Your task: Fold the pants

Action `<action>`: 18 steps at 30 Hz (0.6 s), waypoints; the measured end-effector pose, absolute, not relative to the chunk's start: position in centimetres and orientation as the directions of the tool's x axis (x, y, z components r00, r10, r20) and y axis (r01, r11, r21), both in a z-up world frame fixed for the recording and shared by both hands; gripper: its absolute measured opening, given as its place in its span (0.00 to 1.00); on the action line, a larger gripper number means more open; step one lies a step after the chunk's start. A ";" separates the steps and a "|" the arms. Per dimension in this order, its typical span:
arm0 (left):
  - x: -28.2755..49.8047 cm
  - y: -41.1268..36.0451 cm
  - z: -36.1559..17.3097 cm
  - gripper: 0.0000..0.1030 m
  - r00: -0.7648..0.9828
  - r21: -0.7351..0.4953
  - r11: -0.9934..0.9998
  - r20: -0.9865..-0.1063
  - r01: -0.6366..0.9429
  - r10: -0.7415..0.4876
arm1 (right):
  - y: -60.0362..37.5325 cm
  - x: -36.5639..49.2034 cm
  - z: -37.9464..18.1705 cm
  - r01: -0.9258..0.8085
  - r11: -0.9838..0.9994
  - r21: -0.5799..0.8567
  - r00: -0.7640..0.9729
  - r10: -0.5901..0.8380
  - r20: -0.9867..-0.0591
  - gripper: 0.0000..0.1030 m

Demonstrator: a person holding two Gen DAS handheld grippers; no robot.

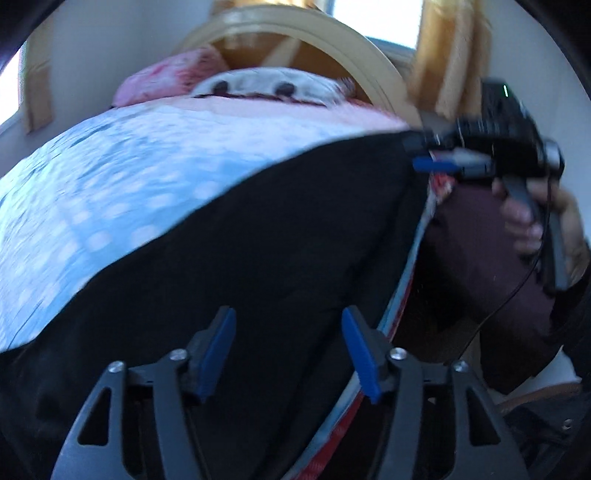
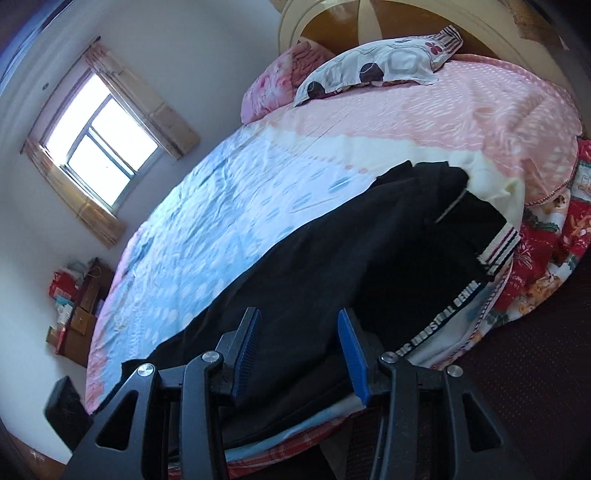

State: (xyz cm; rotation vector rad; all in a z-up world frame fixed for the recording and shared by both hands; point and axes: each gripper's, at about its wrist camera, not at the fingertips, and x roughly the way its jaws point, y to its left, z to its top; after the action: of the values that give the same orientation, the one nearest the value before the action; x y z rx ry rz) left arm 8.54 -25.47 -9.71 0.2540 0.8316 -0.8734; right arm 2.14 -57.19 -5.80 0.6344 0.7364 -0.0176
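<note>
1. A bedroom is showing: a round bed (image 2: 229, 206) under a blue-and-pink quilt is filling both views, with pillows (image 2: 373, 70) lying at 12 o'clock against a curved headboard (image 2: 295, 26) and a window (image 2: 99, 136) glowing at 9 o'clock in the right wrist view.
2. The left gripper (image 1: 288, 347) is standing wide open, holding nothing, its blue pads hovering just above dark cloth.
3. The right gripper (image 2: 301, 354) is likewise gaping with nothing between its fingers; in the left wrist view it is appearing at 2 o'clock (image 1: 454, 164), a hand (image 1: 521, 225) working its trigger, though blur is hiding how its jaws stand there.
4. The black pants (image 2: 369, 258) are lying along the near edge of the bed, directly beyond both claws, stretching from 8 o'clock toward 1 o'clock in the right wrist view, the striped band and lettered side stripe sitting at 3 o'clock.
5. Judging by the lie, the pants are looking laid out long, perhaps doubled leg on leg; I cannot tell for sure. The crosswise folds are seemingly remaining.
</note>
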 end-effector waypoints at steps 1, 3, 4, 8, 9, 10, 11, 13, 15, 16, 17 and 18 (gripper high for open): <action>8.5 -25.9 -10.1 0.52 0.350 -0.130 0.629 -0.737 0.766 -0.578 | -57.4 2.1 -5.8 0.233 0.812 0.535 0.752 0.199 -0.628 0.44; 8.3 -27.0 -10.7 0.52 0.315 -0.148 0.605 -0.744 0.782 -0.589 | -58.1 1.9 -5.7 0.236 0.809 0.538 0.761 0.191 -0.620 0.44; 8.0 -27.4 -11.1 0.52 0.310 -0.138 0.600 -0.753 0.788 -0.580 | -58.5 1.8 -5.6 0.234 0.804 0.547 0.768 0.192 -0.612 0.44; 8.1 -28.5 -12.6 0.52 0.310 -0.111 0.596 -0.770 0.795 -0.557 | -60.1 1.5 -5.9 0.257 0.767 0.588 0.782 0.193 -0.593 0.44; 8.0 -28.6 -12.6 0.52 0.316 -0.103 0.595 -0.769 0.797 -0.556 | -60.5 1.5 -6.0 0.262 0.759 0.596 0.782 0.194 -0.592 0.44; 7.9 -28.5 -12.4 0.52 0.318 -0.095 0.592 -0.770 0.800 -0.553 | -61.0 1.7 -6.4 0.281 0.751 0.598 0.778 0.187 -0.600 0.44; 7.7 -28.7 -12.4 0.51 0.322 -0.078 0.588 -0.776 0.805 -0.543 | -61.3 1.7 -6.5 0.294 0.743 0.601 0.776 0.181 -0.604 0.44; 7.3 -28.8 -12.6 0.42 0.348 -0.023 0.582 -0.783 0.813 -0.516 | -62.0 1.7 -6.8 0.301 0.721 0.625 0.785 0.185 -0.591 0.44; 7.4 -28.5 -12.5 0.28 0.364 -0.014 0.595 -0.779 0.804 -0.511 | -62.5 1.9 -7.0 0.314 0.711 0.629 0.789 0.173 -0.590 0.44; 7.6 -28.1 -12.3 0.20 0.360 -0.034 0.605 -0.777 0.795 -0.517 | -62.7 1.9 -7.0 0.316 0.705 0.635 0.795 0.168 -0.582 0.44; 8.0 -27.5 -12.0 0.18 0.352 -0.060 0.616 -0.775 0.785 -0.524 | -62.9 2.0 -7.0 0.317 0.699 0.641 0.801 0.165 -0.576 0.44; 8.2 -27.3 -11.9 0.18 0.348 -0.068 0.618 -0.776 0.784 -0.526 | -63.0 2.1 -6.9 0.317 0.695 0.645 0.803 0.164 -0.573 0.44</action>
State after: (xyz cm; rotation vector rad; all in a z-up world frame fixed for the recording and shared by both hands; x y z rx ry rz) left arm 8.16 -27.30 -11.93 0.3437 0.8582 -0.8709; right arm 2.09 -63.05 -6.92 0.8118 0.6504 -0.0925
